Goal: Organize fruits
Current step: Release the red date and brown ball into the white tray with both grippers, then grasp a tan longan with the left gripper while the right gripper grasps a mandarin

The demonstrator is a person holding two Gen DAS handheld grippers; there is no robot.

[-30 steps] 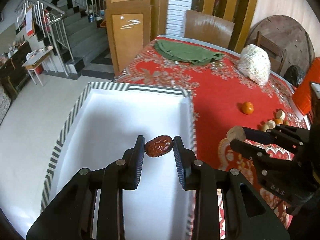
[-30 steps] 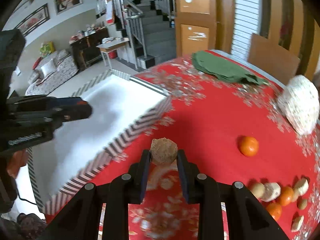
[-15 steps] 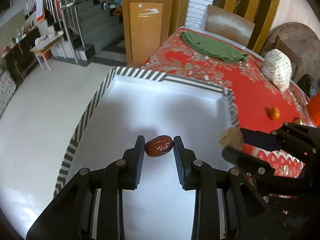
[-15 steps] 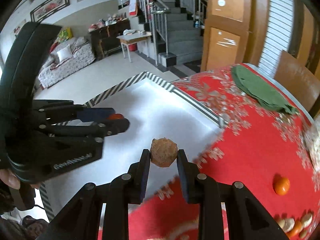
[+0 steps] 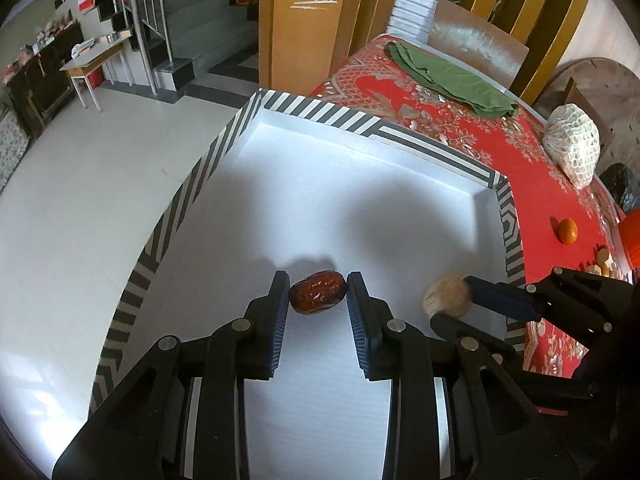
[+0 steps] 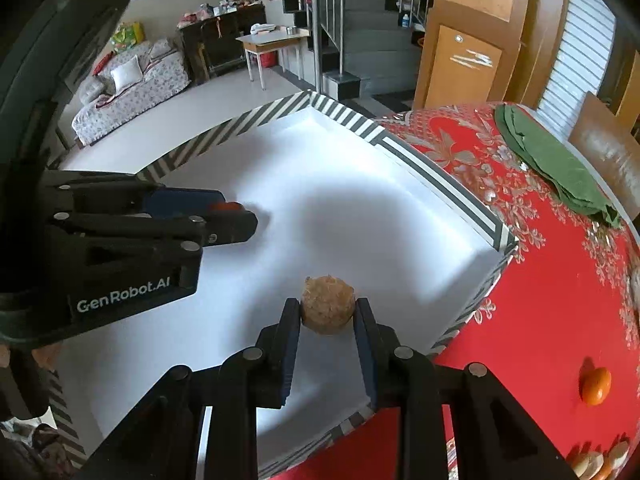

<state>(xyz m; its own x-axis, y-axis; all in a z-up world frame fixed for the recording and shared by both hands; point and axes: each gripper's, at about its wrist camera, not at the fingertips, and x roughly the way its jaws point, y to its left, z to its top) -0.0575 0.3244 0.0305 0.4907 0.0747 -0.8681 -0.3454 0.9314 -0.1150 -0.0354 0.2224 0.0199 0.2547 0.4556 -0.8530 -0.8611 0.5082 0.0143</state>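
Now the left gripper point(image 5: 318, 296) is clamping a date point(image 5: 318, 297) at lower centre, the right gripper point(image 6: 327, 312) is clamping a brown ball point(image 6: 328, 305), both over the tray point(image 5: 440, 152)

A home's living room: a sofa point(image 6: 132, 92) far left, stairs point(image 6: 360, 20) beyond, wooden doors point(image 5: 304, 28), a red-clothed table point(image 6: 560, 280).

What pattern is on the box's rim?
Black-and-white stripes on the rim, clearest in the left wrist view.

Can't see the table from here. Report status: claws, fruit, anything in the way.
Left claw shut on red date. Right claw shut on brown fuzzy fruit. Both over striped white tray, its floor bare. Loose orange on the red cloth.
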